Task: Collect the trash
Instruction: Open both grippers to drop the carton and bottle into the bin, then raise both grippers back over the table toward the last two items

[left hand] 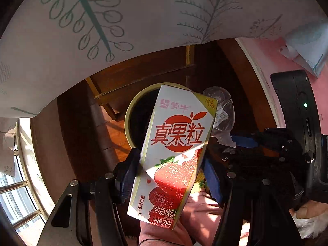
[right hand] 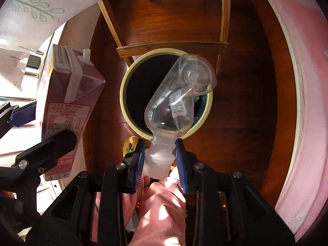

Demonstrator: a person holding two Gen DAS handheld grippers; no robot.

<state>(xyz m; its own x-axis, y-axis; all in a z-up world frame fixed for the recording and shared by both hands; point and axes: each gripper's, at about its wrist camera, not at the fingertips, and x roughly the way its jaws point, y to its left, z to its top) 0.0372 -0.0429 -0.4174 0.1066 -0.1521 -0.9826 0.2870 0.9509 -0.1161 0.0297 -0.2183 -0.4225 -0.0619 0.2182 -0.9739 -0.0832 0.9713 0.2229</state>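
The left hand-held gripper (left hand: 171,172) was clamped on a strawberry milk carton (left hand: 172,153), held upright above a yellow-rimmed bin (left hand: 131,110). The right hand-held gripper (right hand: 158,156) pinched a crushed clear plastic bottle (right hand: 178,96) by its capped neck, its body tilted over the bin's dark opening on the wooden floor (right hand: 235,123).

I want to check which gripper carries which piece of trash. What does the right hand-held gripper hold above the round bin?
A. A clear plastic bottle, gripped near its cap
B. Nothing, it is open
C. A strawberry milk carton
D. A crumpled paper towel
A: in the right wrist view, the right hand-held gripper clamps the clear plastic bottle at its neck by the cap, over the bin; the milk carton is in the left hand-held gripper.
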